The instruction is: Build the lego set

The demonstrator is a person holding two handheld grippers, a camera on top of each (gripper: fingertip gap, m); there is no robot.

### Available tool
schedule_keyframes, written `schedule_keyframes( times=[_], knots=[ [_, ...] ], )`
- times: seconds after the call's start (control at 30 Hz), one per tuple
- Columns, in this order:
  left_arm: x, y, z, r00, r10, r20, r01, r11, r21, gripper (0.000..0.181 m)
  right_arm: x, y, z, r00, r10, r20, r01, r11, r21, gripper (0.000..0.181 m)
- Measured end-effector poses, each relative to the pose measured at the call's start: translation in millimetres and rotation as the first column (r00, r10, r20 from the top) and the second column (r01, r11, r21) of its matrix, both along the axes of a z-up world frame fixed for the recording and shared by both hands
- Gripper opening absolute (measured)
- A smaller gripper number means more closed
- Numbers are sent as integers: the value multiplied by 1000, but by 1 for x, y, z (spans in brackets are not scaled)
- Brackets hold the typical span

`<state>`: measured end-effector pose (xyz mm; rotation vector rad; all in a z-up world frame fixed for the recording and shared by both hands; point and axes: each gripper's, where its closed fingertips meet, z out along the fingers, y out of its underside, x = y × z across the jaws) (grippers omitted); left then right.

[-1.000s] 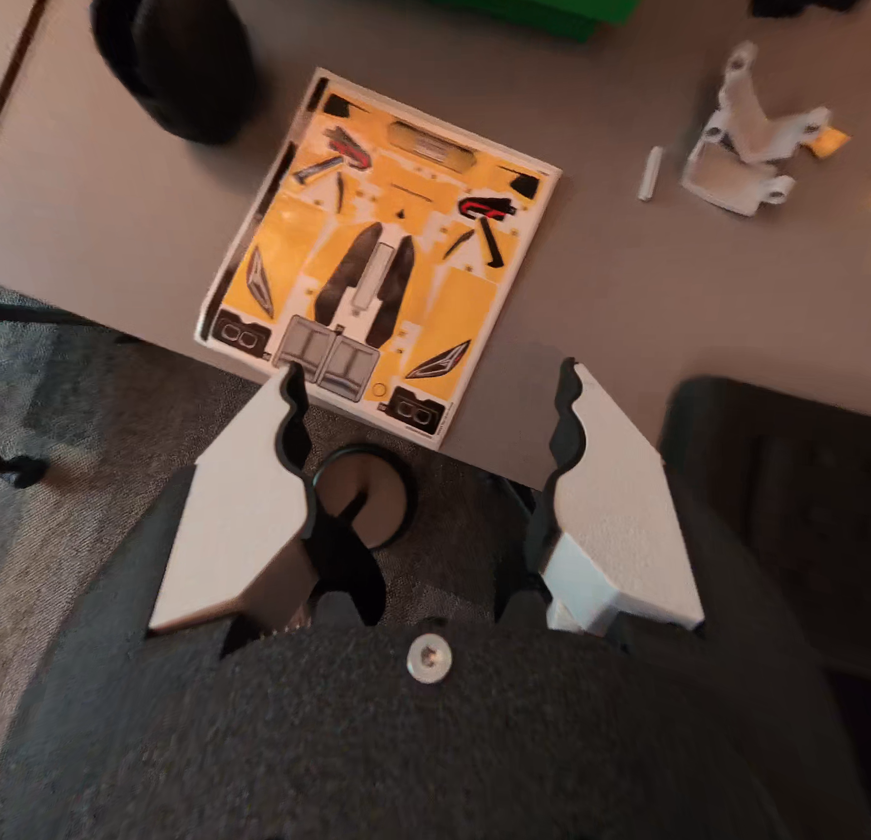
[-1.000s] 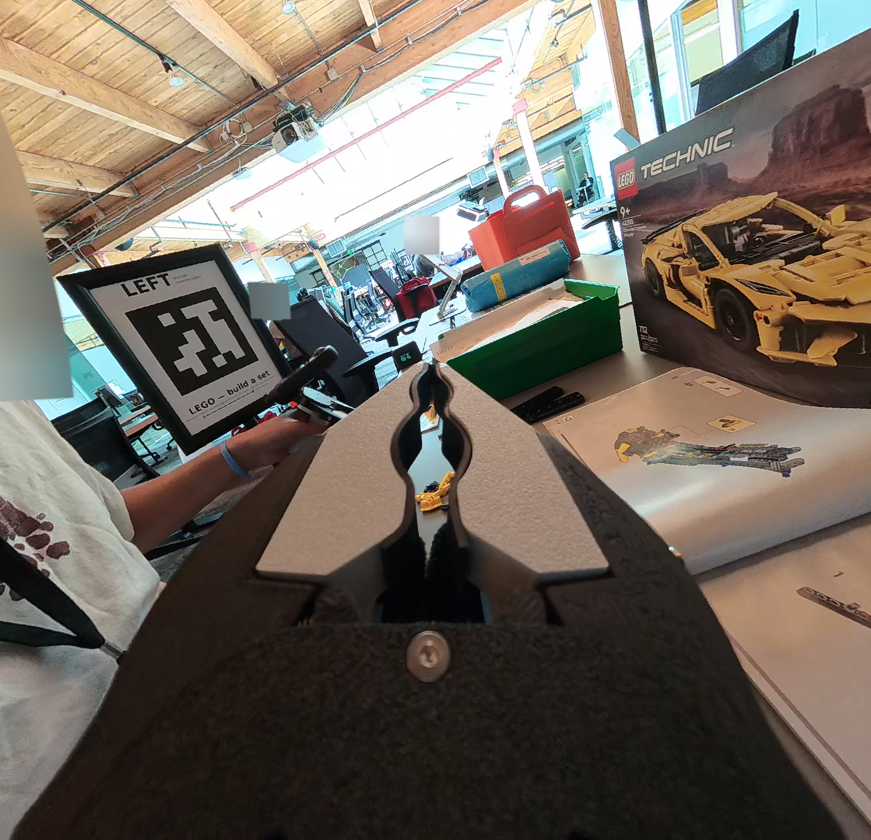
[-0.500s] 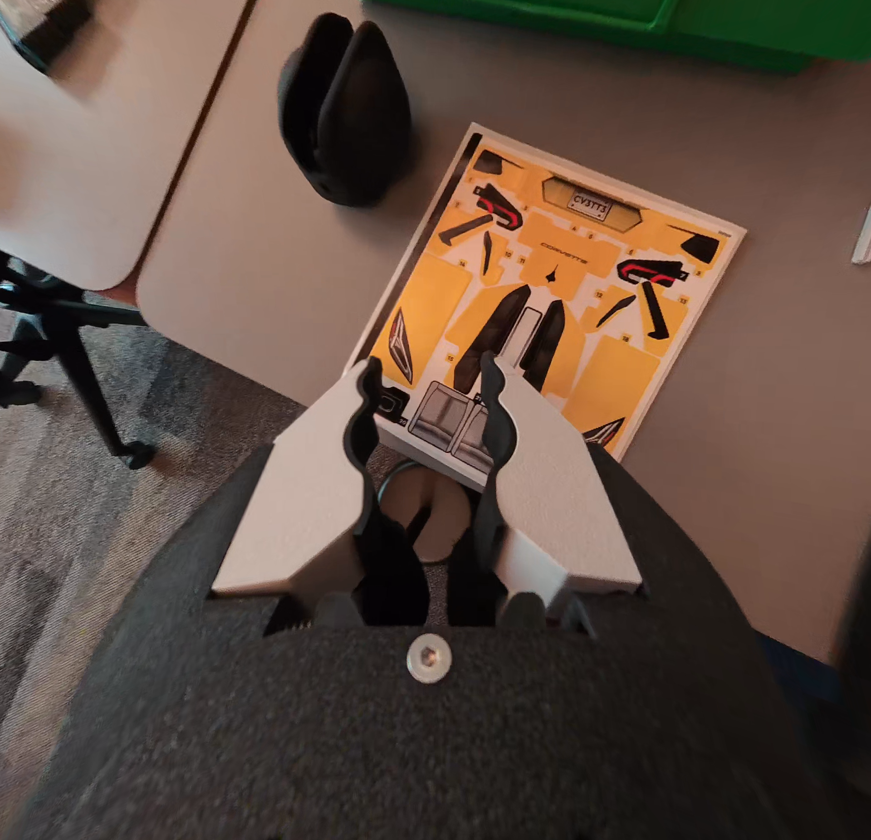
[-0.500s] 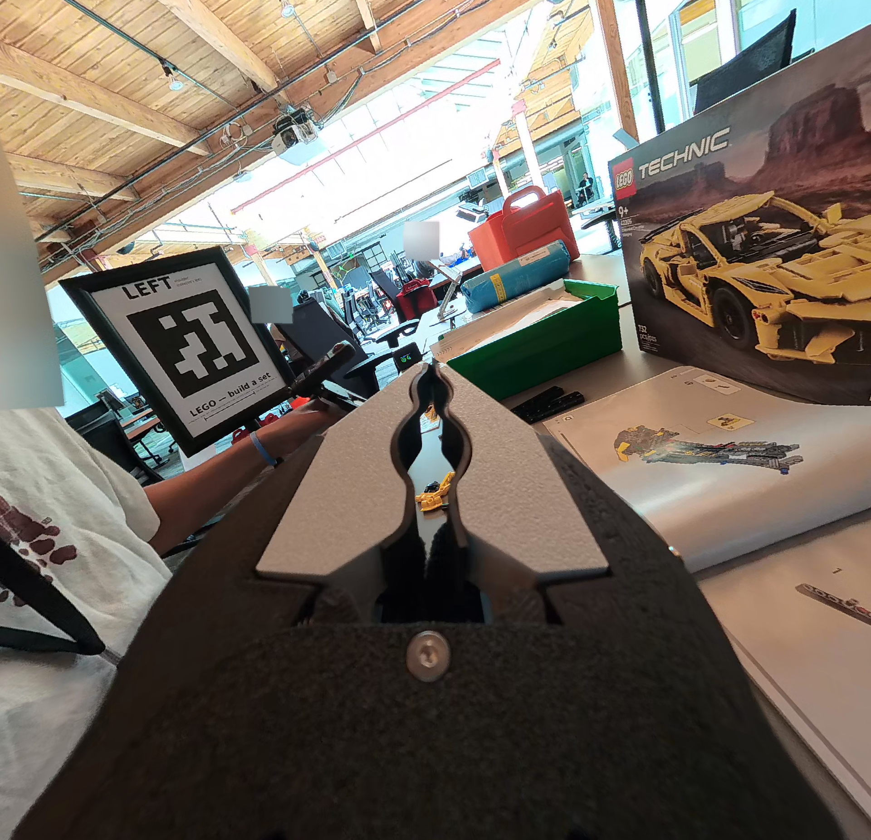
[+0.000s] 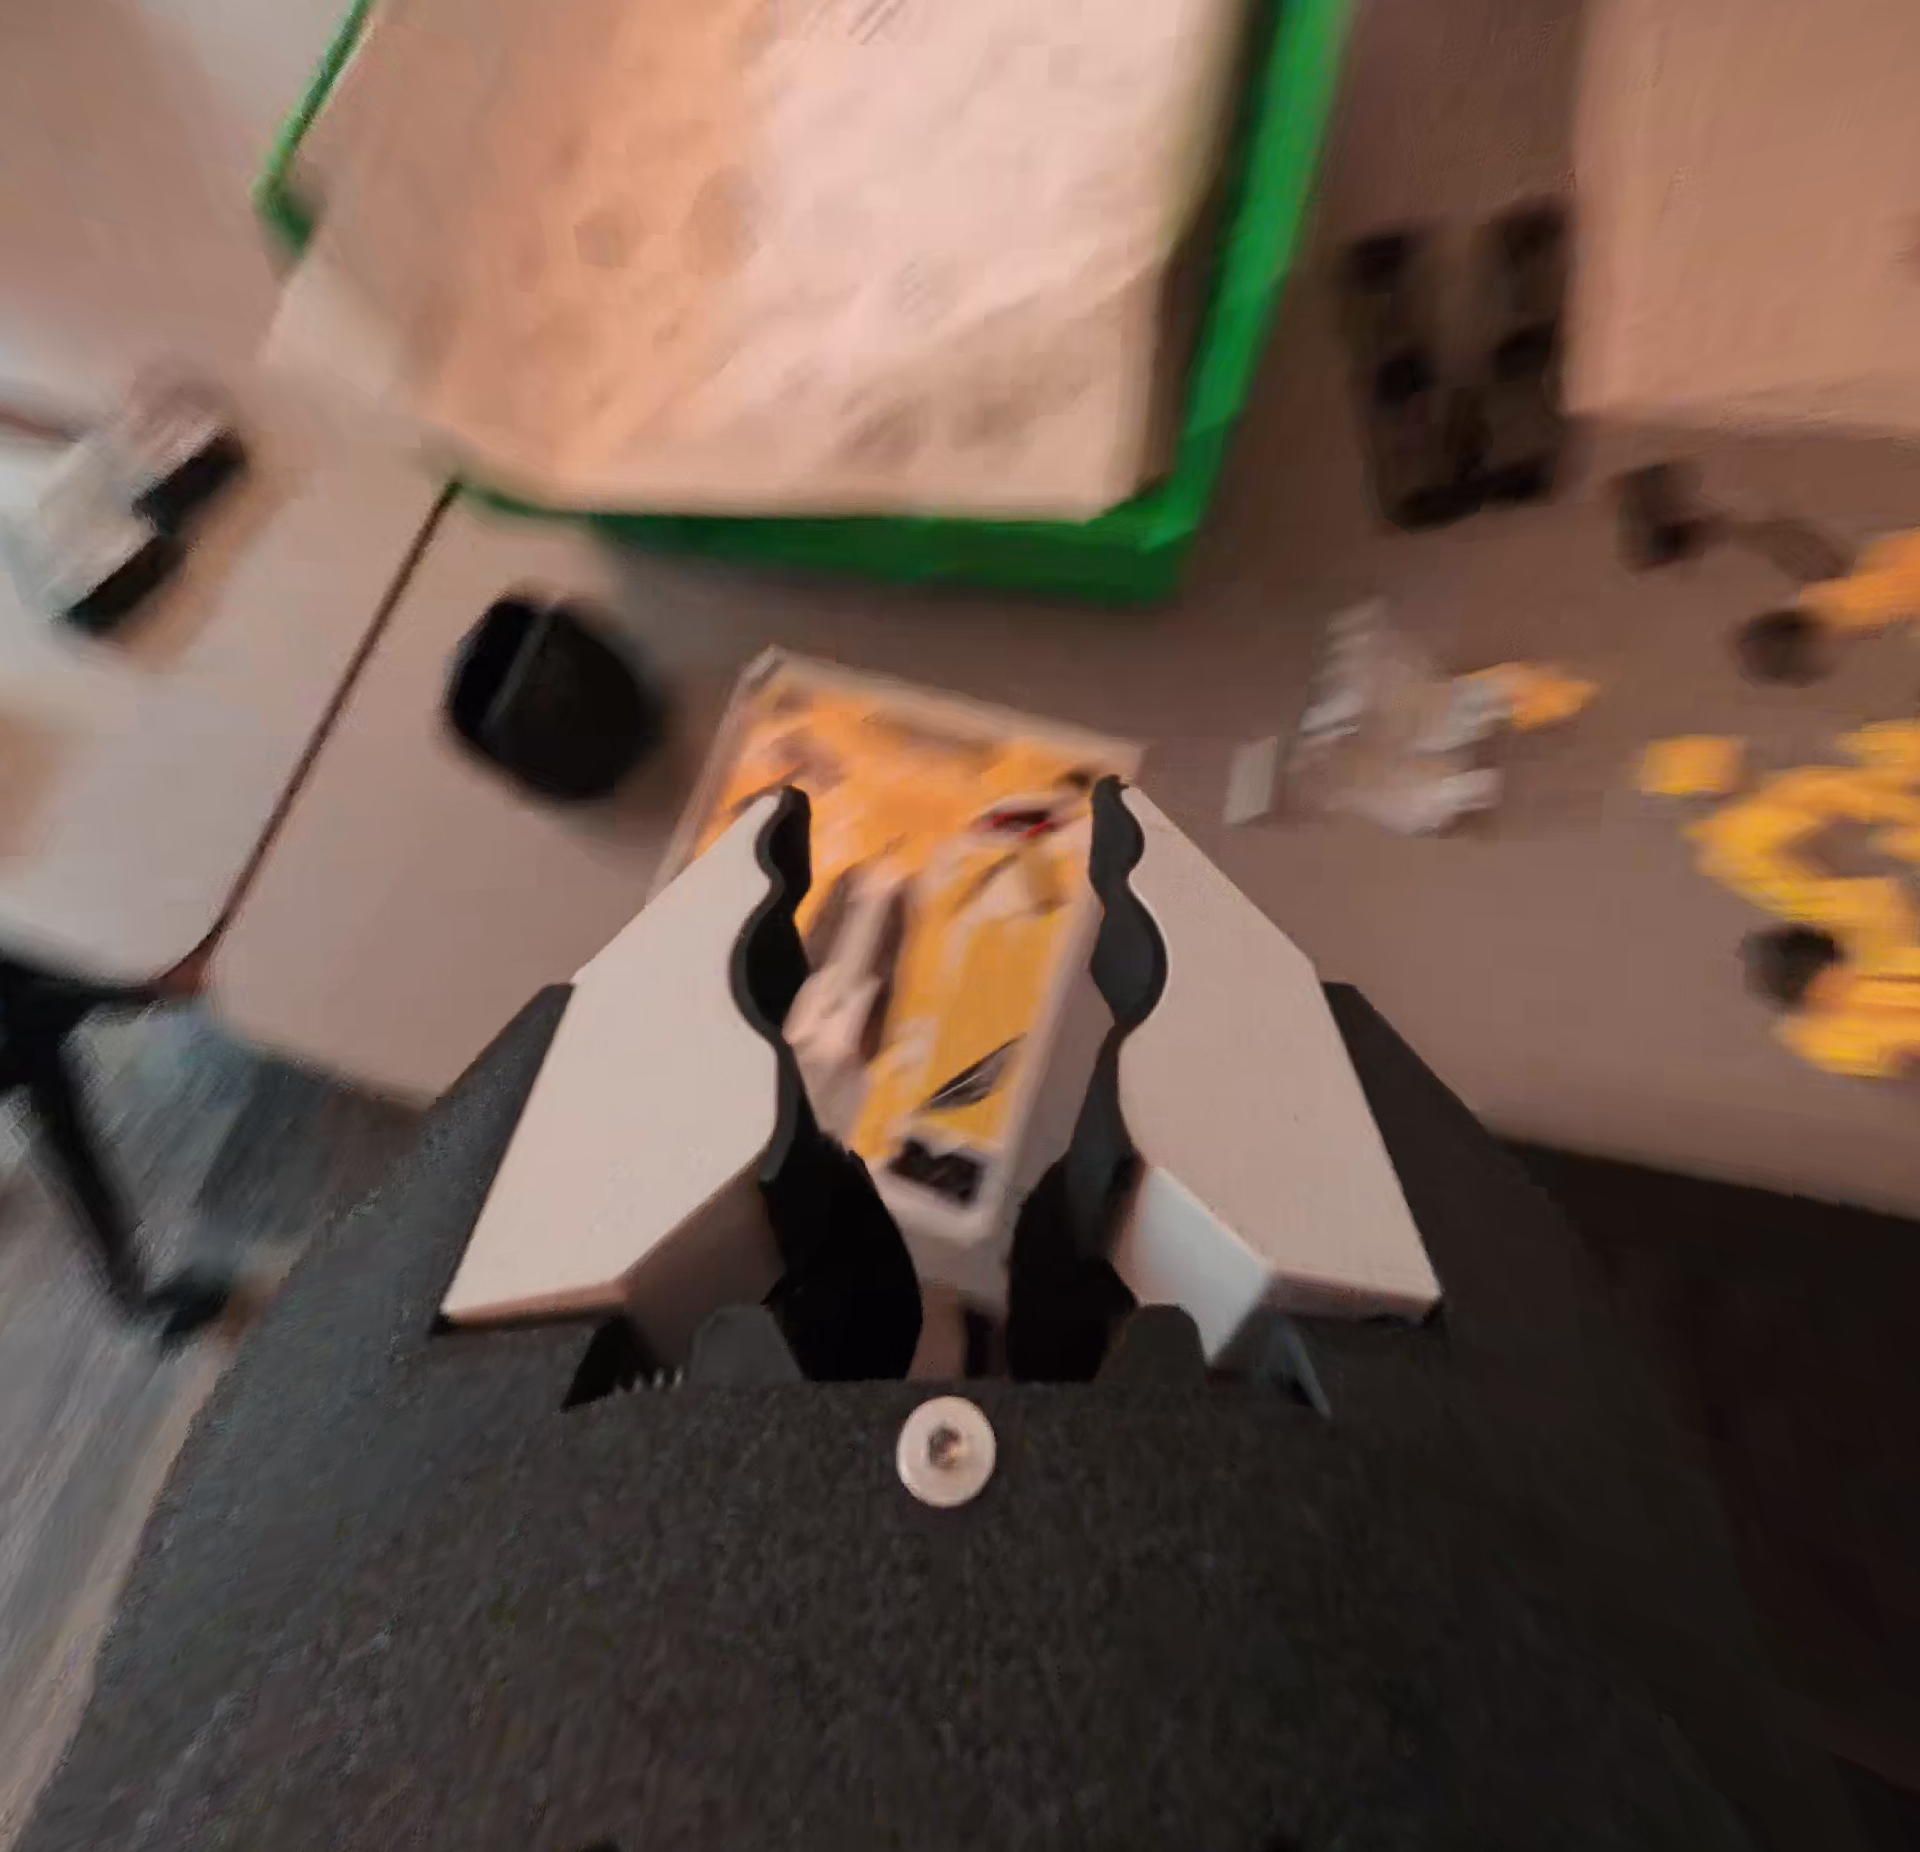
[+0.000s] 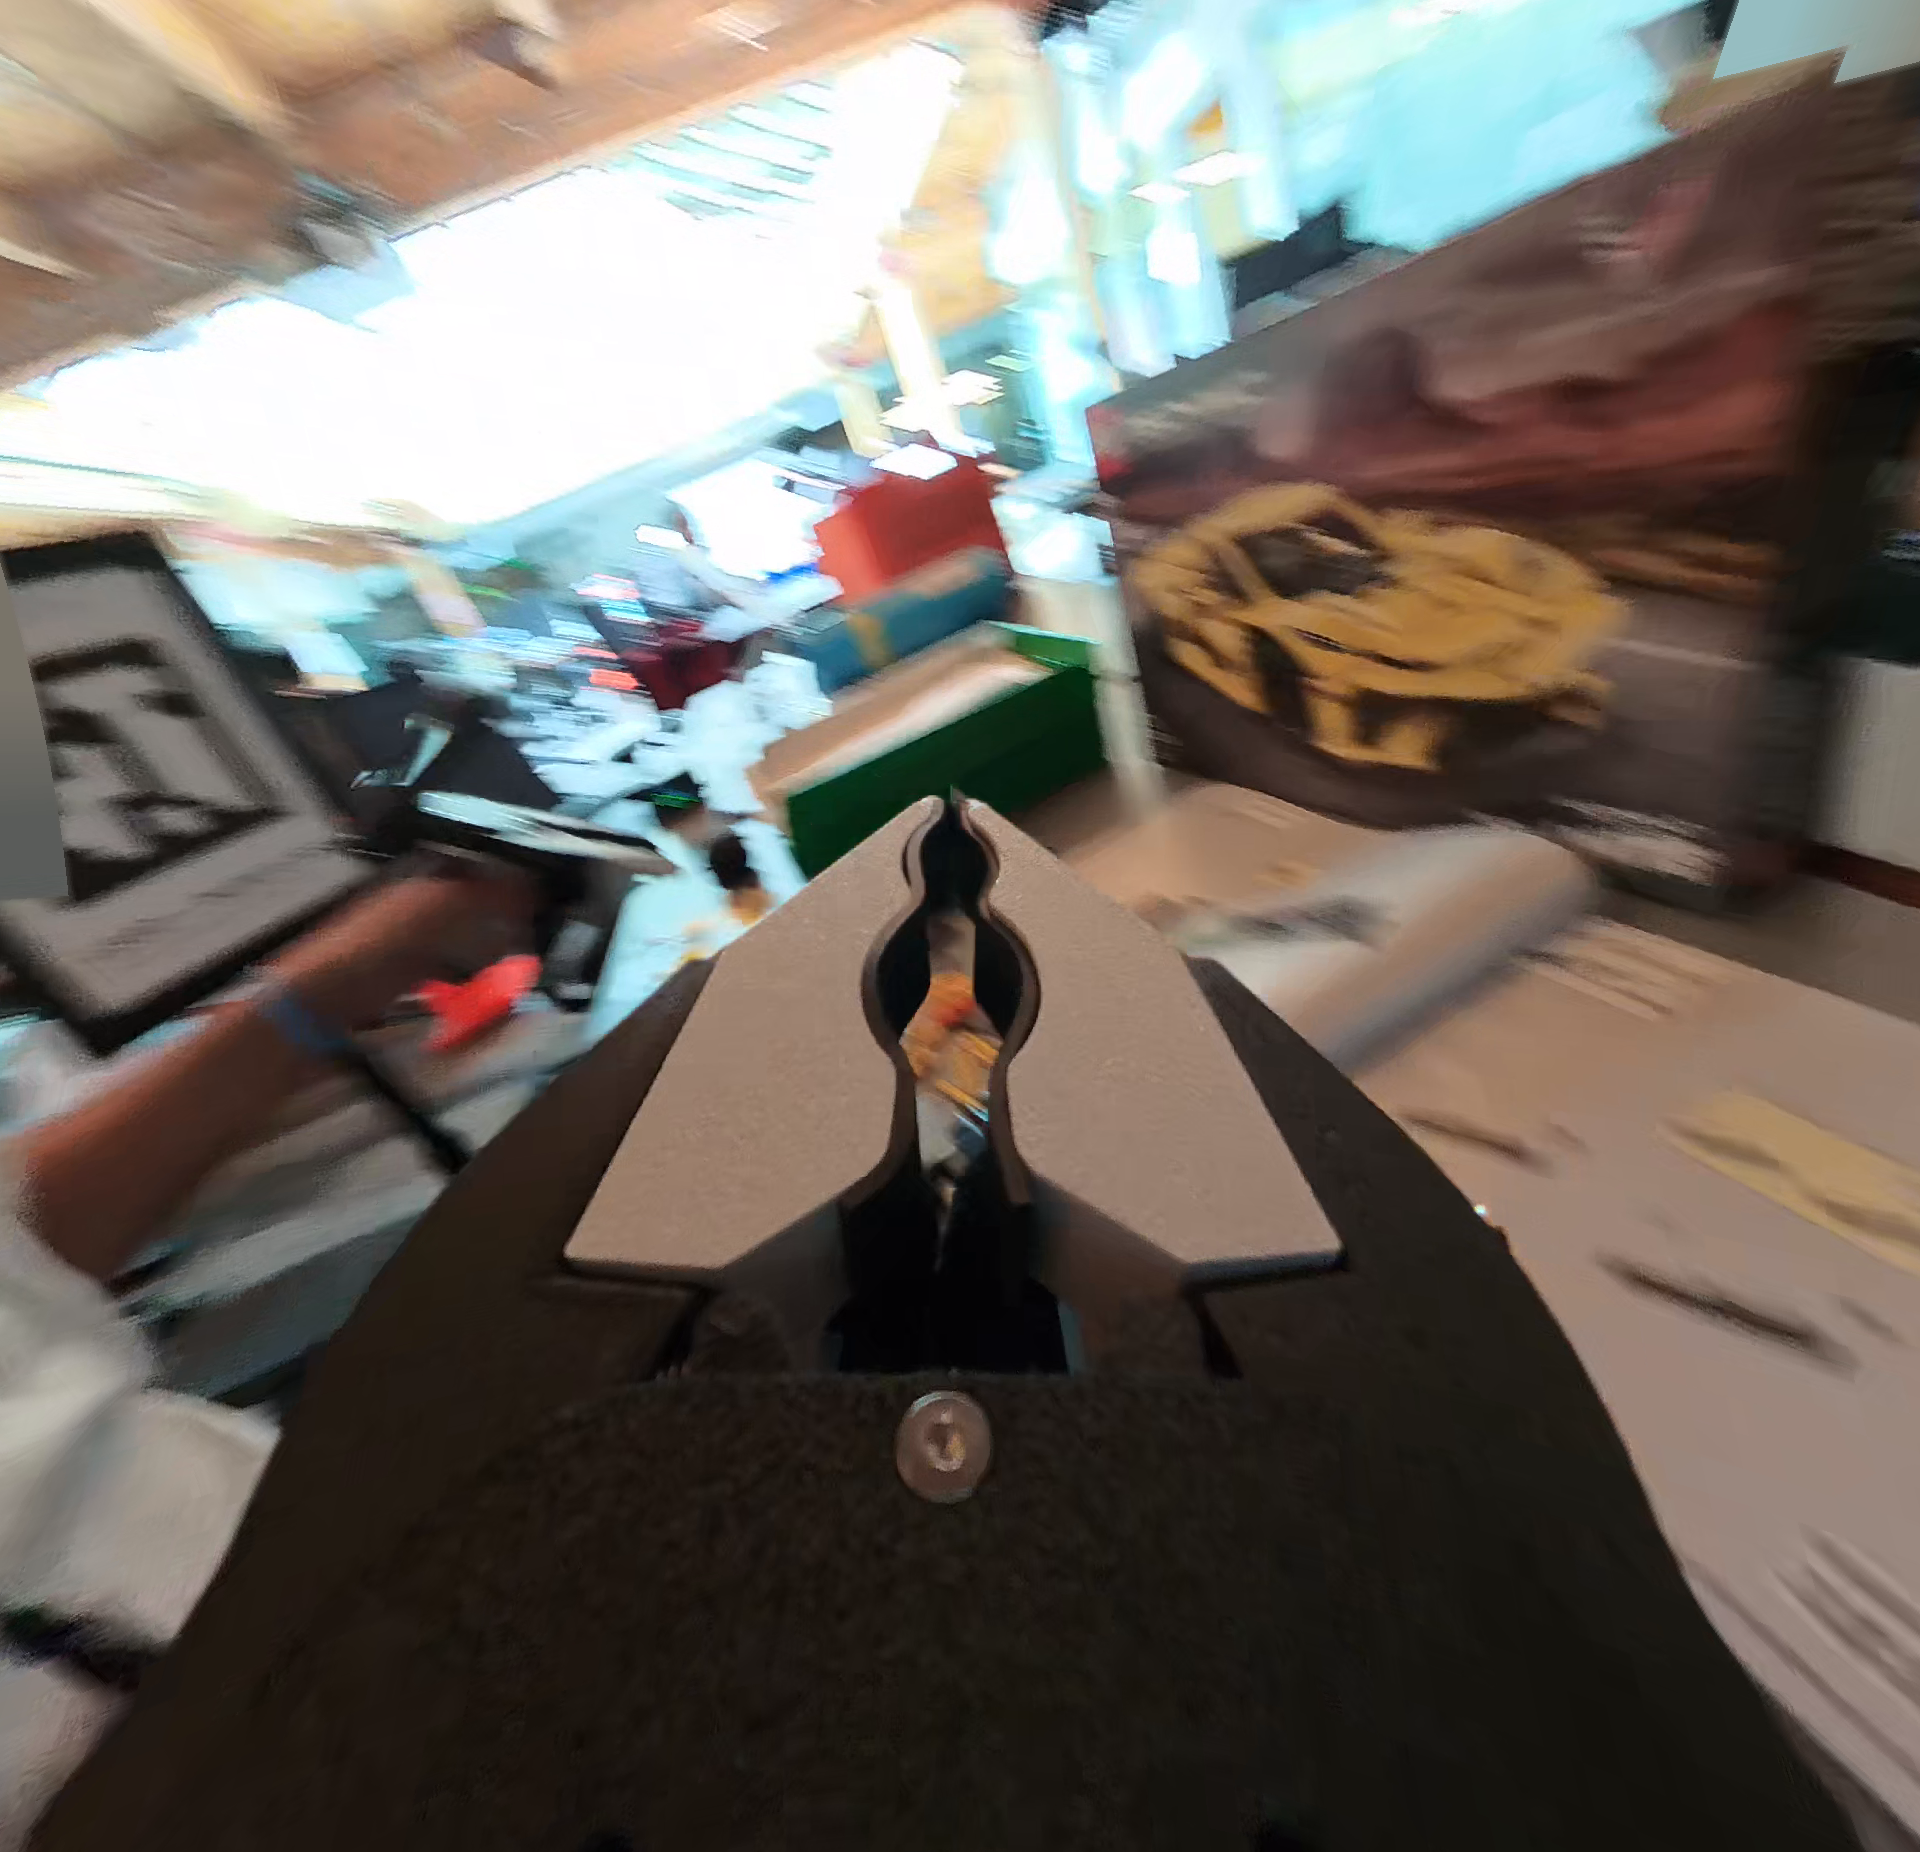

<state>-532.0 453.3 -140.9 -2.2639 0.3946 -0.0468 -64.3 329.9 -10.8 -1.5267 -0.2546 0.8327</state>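
Both views are blurred by motion. My left gripper (image 5: 951, 815) is open and empty, held above the yellow sticker sheet (image 5: 935, 929) that lies at the table's near edge. White lego pieces (image 5: 1392, 753) and yellow lego pieces (image 5: 1818, 867) lie to its right. My right gripper (image 6: 953, 815) is shut and empty, pointing level across the table; yellow pieces (image 6: 945, 1023) show through the gap between its fingers. The open instruction booklet (image 6: 1455, 929) lies to its right, and the lego box (image 6: 1455, 576) stands behind it.
A green bin (image 5: 1226, 368) holding a paper bag stands at the back of the table; it also shows in the right wrist view (image 6: 935, 763). A black object (image 5: 551, 711) sits left of the sticker sheet. Black beams (image 5: 1455, 368) lie right of the bin. A person's forearm (image 6: 208, 1075) and a framed marker board (image 6: 114, 763) are at left.
My left gripper closed partway, then opened wider again while swinging up and forward over the table. My right gripper stayed shut and has started tilting and moving fast.
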Motion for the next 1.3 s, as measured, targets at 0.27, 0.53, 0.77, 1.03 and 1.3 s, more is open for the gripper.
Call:
schedule_keyframes(
  times=[0.27,0.53,0.77,1.03,1.3],
  knots=[
    [270,-19,78,664,-650,370,552,759,344,59,60,-10,-61,907,-370,200,396,912,-109,0],
    [398,-30,67,429,-876,218,721,478,502,63,80,-5,-86,838,-465,286,515,847,-133,0],
    [397,-37,39,398,-888,232,738,460,494,55,83,5,-100,608,-481,632,540,834,115,0],
    [390,-28,55,384,-872,302,695,489,527,51,68,4,-101,336,-497,800,338,857,390,0],
    [393,-37,49,361,-881,307,726,472,500,50,59,2,-100,394,-495,774,316,864,392,0]
  ],
)
